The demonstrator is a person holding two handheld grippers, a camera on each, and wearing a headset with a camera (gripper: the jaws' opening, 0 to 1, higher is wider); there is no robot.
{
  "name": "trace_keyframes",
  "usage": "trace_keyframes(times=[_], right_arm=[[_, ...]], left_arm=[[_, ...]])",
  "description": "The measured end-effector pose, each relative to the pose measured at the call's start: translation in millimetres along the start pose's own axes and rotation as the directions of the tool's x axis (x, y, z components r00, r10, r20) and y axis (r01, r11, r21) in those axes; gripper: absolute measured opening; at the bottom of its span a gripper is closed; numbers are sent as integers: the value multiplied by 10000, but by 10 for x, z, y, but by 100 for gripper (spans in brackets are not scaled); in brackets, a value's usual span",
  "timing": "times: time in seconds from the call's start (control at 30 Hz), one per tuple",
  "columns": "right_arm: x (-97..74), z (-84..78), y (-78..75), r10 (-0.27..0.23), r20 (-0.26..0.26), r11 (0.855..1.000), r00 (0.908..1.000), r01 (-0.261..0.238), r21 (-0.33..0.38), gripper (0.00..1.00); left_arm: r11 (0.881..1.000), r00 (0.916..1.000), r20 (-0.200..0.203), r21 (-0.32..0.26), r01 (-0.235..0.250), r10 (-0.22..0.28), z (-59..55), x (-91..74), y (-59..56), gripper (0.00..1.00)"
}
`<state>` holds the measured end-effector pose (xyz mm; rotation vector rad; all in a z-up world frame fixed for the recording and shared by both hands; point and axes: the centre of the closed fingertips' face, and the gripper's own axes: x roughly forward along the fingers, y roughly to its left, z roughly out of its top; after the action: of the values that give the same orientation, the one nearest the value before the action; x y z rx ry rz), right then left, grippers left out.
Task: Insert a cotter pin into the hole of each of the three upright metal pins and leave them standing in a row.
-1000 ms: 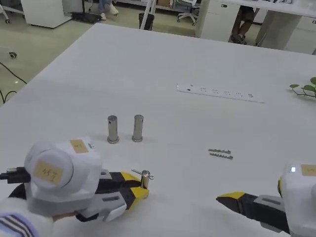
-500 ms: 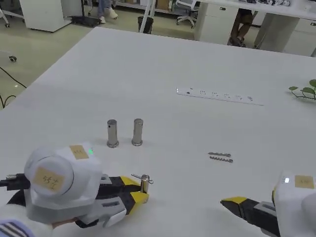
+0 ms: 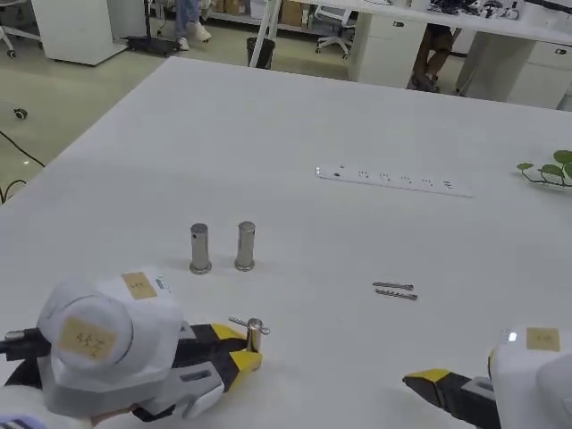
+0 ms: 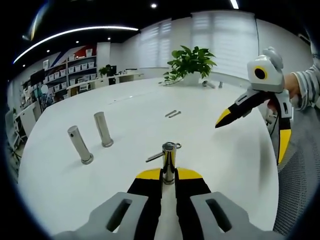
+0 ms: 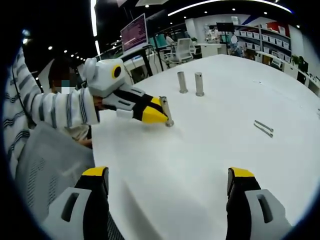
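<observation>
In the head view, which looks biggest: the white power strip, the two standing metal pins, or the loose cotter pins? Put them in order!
1. The power strip, longest, even though it lies farther back.
2. The two standing metal pins; they look alike, so no ranking between them.
3. The loose cotter pins, by far the thinnest.

On white table (image 3: 295,116): two upright metal pins (image 3: 246,246) side by side, third pin (image 3: 254,332) nearer, loose cotter pins (image 3: 394,290), power strip (image 3: 393,179).

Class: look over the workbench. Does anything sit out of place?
One metal pin, cotter pin already through it, is clamped in the left gripper, apart from the other two pins; nothing looks damaged.
</observation>
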<state>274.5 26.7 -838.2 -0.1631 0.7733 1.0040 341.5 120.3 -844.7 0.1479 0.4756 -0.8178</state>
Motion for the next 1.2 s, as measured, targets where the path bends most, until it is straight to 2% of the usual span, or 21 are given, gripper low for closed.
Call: trace_keyframes(times=[0.1,0.2,0.4,0.6,0.8,0.97,1.07,1.2], right_arm=[[7,-4,13,40,5,10000,10000,-40,8,100],[10,-2,13,30,10,10000,10000,-30,-4,100],[3,22,14,26,73,10000,10000,-26,8,100],[-7,82,-18,-82,140,9999,9999,84,-147,100],[-4,118,-27,-38,225,9999,9997,41,-143,100],[6,139,-53,-58,148,9997,9999,62,-248,100],[8,160,-67,-82,115,9994,9999,86,-334,100],[13,220,-69,-69,313,9994,9995,80,-334,100]], left_arm=[[10000,10000,69,-80,2,-1,1,-6,-3,7],[9990,9996,239,-414,-158,168,14,-11,27,7],[9957,9974,479,-782,-494,532,99,-12,142,7],[9931,9945,435,-731,-918,952,153,14,271,7],[9921,9935,304,-653,-1076,1097,164,68,326,7],[9887,9926,357,-993,-1122,1162,167,94,369,7],[9877,9914,375,-997,-1208,1251,175,93,391,7],[9862,9896,231,-898,-1391,1417,149,96,434,7]])
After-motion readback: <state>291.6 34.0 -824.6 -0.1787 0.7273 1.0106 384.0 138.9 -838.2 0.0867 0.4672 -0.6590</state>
